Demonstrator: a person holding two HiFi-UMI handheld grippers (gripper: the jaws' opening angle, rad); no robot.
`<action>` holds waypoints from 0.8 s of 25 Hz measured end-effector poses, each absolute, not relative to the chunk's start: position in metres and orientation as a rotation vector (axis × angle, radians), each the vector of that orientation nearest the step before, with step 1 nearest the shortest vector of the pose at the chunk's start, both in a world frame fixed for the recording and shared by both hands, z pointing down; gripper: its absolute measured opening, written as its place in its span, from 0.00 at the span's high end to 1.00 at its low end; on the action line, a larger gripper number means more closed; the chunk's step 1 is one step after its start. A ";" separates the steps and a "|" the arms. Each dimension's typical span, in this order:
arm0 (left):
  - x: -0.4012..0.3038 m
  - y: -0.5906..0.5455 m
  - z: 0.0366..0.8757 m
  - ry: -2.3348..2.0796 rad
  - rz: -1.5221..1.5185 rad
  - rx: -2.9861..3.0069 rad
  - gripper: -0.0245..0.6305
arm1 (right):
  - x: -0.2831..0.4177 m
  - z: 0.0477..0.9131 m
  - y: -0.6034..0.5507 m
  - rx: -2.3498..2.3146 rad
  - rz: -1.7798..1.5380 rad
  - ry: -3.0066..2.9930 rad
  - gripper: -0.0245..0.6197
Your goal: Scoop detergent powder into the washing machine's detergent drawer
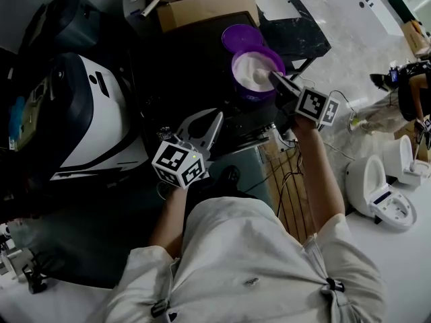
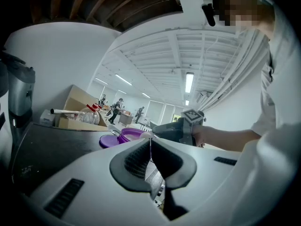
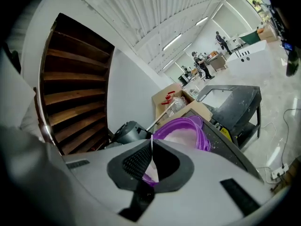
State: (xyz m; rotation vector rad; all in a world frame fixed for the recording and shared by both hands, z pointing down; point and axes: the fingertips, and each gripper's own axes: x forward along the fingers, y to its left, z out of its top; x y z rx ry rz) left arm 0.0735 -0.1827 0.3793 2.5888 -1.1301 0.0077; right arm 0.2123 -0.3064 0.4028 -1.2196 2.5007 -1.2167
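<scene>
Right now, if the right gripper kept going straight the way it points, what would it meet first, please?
Most likely the purple tub of white powder: it sits just beyond the right gripper's jaws, and in the head view the scoop it grips is over the powder. Depth is unclear.

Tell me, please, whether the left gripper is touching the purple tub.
Apart: the head view shows the left gripper well short of the purple tub, with a plain gap between them.
</scene>
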 end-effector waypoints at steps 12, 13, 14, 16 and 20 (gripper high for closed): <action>0.059 -0.171 0.375 -1.103 -0.003 2.606 0.93 | 0.208 0.387 -0.295 -1.195 -1.228 2.380 0.94; 0.056 -0.169 0.375 -1.099 -0.003 2.607 0.93 | 0.205 0.384 -0.292 -1.185 -1.229 2.372 0.94; 0.054 -0.167 0.375 -1.095 -0.005 2.608 0.93 | 0.202 0.381 -0.289 -1.173 -1.230 2.363 0.94; 0.049 -0.163 0.374 -1.087 -0.010 2.610 0.93 | 0.195 0.374 -0.282 -1.148 -1.233 2.346 0.94; 0.036 -0.155 0.371 -1.073 -0.023 2.615 0.93 | 0.180 0.365 -0.265 -1.119 -1.235 2.332 0.94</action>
